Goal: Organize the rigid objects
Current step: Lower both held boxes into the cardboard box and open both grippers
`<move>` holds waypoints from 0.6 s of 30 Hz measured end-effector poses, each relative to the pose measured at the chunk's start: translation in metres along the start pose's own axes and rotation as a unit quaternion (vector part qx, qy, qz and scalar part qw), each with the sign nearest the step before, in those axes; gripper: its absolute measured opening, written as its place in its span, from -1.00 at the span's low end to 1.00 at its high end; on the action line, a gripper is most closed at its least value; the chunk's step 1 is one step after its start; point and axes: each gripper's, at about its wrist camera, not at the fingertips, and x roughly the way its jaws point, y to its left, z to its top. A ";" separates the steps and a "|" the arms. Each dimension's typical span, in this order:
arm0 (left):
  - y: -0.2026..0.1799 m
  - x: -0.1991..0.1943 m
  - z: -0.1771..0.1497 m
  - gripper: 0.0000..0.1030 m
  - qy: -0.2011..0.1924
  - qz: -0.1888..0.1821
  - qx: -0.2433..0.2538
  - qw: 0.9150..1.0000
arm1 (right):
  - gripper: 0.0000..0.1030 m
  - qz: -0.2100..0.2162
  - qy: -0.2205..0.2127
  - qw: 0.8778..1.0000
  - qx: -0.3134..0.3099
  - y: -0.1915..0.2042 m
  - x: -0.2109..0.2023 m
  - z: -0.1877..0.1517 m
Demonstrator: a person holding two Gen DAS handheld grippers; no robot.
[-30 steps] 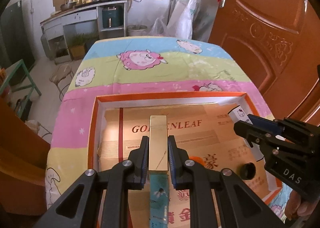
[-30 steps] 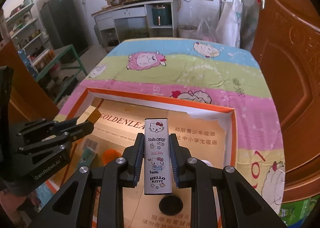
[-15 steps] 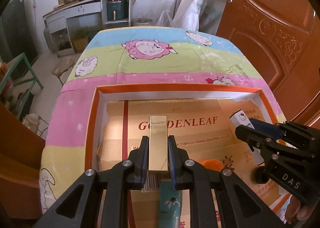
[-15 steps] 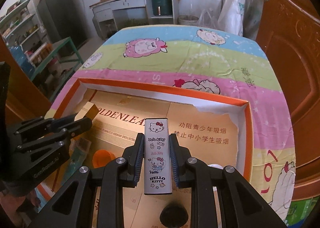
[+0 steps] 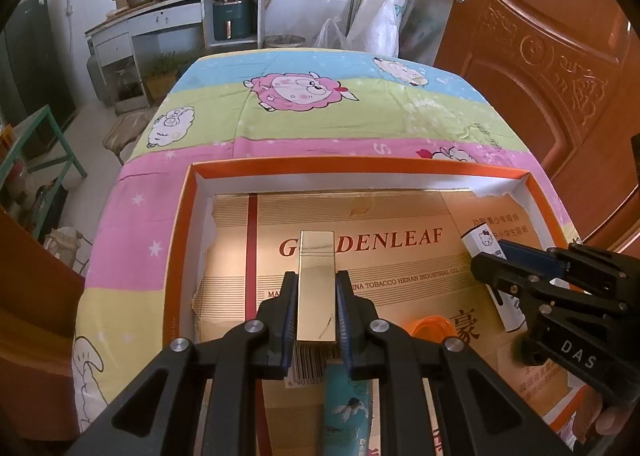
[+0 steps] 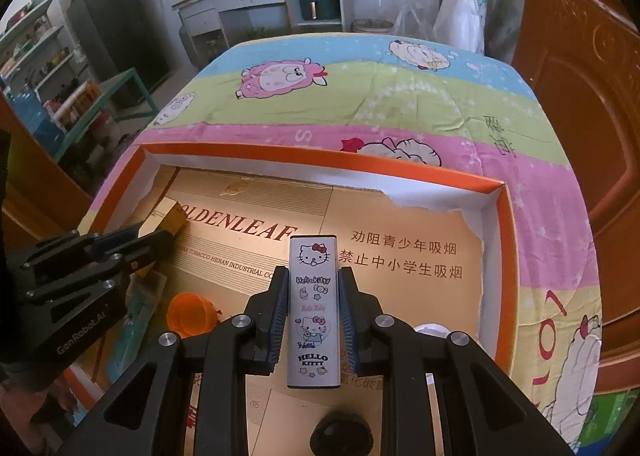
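Observation:
My left gripper (image 5: 316,282) is shut on a shiny gold rectangular box (image 5: 316,288), held above the left half of an orange-rimmed tray (image 5: 360,165) lined with Goldenleaf cardboard. My right gripper (image 6: 314,276) is shut on a white Hello Kitty box (image 6: 314,308), held above the tray's right half. The right gripper (image 5: 496,252) with the Hello Kitty box (image 5: 482,240) shows at the right of the left wrist view. The left gripper (image 6: 168,230) with the gold box (image 6: 166,215) shows at the left of the right wrist view.
An orange cup (image 6: 190,312), a black round cap (image 6: 340,434), a white object (image 6: 430,330) and a teal printed box (image 5: 344,408) lie in the tray. The tray sits on a striped cartoon-sheep cloth (image 5: 304,119). A wooden door (image 5: 552,55) stands at the right.
Both grippers have risen and drawn back a little with their boxes still held. More of the tray floor and its far rim shows now.

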 end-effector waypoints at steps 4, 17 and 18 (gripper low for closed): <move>-0.001 0.000 -0.002 -0.63 -0.006 0.001 0.005 1.000 | -0.50 0.002 0.003 1.000 0.001 0.000 0.001 -0.001; -0.003 -0.026 -0.003 -0.31 -0.044 -0.013 0.009 0.999 | -0.25 -0.005 -0.033 0.999 0.004 0.000 -0.027 -0.007; -0.004 -0.030 -0.004 -0.29 -0.049 -0.015 0.009 0.999 | -0.25 -0.008 -0.039 0.999 0.004 0.001 -0.032 -0.009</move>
